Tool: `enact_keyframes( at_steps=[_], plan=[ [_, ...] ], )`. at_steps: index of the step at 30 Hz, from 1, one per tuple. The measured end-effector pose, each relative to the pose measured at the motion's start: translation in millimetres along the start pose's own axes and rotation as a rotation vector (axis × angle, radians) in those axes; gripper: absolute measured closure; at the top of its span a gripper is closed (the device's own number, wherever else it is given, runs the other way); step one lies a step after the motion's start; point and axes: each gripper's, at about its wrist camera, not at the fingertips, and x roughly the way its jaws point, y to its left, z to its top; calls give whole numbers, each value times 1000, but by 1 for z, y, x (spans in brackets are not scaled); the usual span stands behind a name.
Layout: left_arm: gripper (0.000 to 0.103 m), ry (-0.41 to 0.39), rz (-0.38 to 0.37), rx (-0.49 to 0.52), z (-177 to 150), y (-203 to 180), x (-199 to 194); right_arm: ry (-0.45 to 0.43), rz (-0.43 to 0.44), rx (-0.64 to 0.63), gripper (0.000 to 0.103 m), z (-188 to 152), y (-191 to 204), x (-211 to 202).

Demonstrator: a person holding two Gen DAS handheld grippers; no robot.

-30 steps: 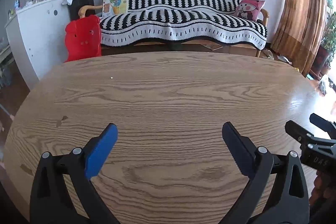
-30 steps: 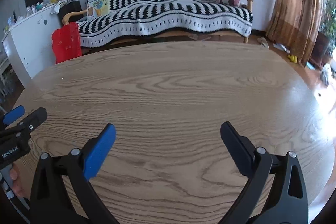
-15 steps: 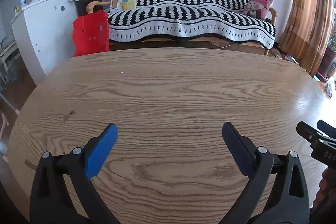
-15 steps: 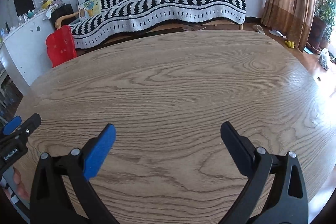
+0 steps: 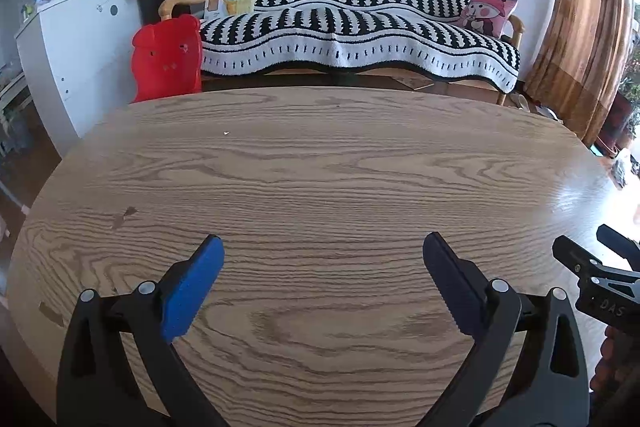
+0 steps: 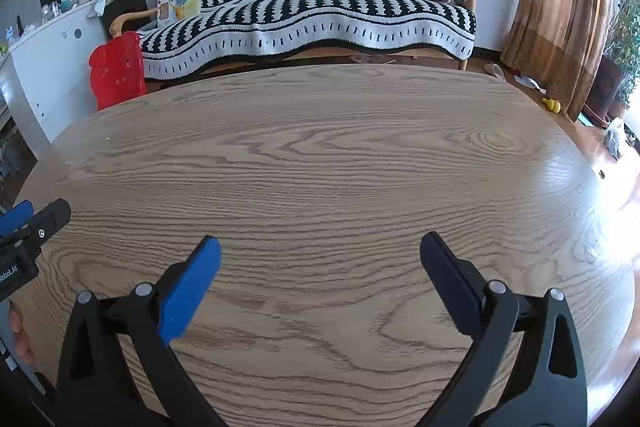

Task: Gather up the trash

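Both tongs hang spread and empty over a wood-grain table [image 5: 320,179]: the left gripper [image 5: 323,253] and the right gripper [image 6: 320,251] each show blue-padded fingers [image 5: 192,287] held wide apart, pinching nothing. The two tools sit side by side, each one's tip edging into the other's view at the near table edge. A tiny white speck [image 5: 226,133] lies on the far left of the tabletop; whether it is trash cannot be told, and no other litter shows on the table. Beyond the far edge stand a red chair [image 5: 168,61] at left, a sofa [image 5: 352,27] under a black-and-white throw with a pink cushion [image 5: 490,13], and a brown curtain [image 5: 576,27] at right.
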Motion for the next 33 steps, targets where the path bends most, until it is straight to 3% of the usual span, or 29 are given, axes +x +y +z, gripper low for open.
enact_keyframes(
  at_steps=[33],
  plan=[
    [6, 26, -13, 57, -1, -3, 1, -15, 1, 40, 7, 1, -11, -6]
  ],
)
